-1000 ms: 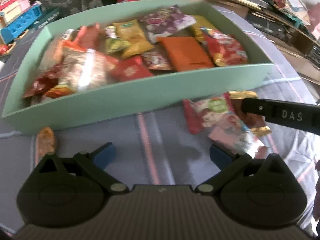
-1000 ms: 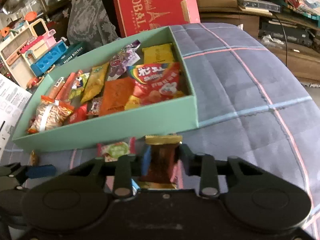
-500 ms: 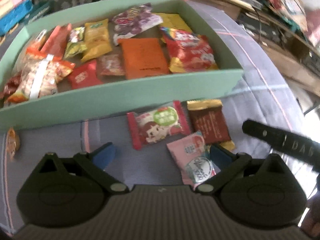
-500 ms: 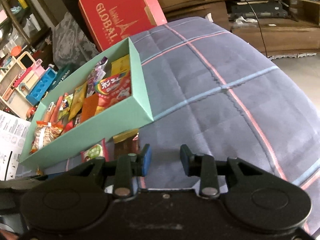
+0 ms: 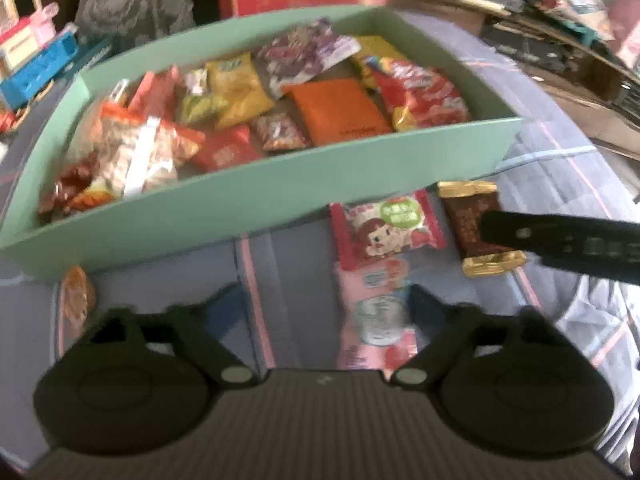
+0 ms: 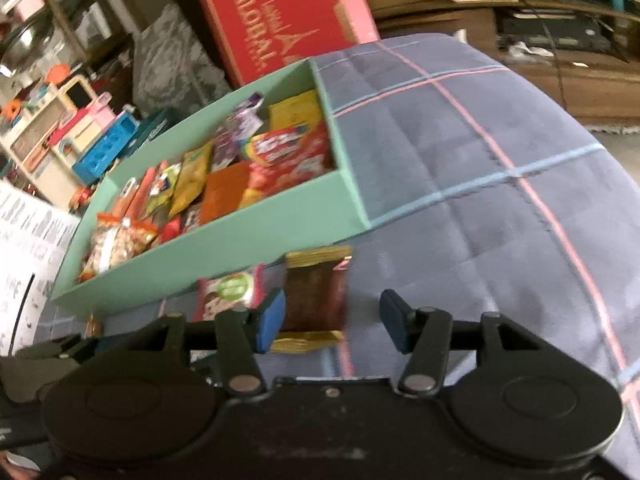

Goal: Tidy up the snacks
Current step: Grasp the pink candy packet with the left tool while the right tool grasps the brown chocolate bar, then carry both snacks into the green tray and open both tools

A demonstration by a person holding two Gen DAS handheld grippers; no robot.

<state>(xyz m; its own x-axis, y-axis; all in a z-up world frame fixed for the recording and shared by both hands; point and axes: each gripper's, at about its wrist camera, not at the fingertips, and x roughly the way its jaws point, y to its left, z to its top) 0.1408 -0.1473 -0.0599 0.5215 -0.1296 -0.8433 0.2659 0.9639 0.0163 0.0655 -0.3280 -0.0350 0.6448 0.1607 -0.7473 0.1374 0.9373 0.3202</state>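
While three loose snacks are left lying on the checked cloth just in front of the mint-green box [image 5: 280, 184], nothing is gripped by either tool. One brown bar with gold ends [image 6: 316, 300] is seen between the opening pads of the right tool [image 6: 332, 320], untouched. One pink packet [image 5: 376, 312] sits between the closing fingers of the left tool [image 5: 324, 304], not yet pinched. One red-edged candy pack with a cartoon face [image 5: 386, 226] lies between those two and the box. "GLOBAL" can be read on one red carton [image 6: 280, 20] behind the box.
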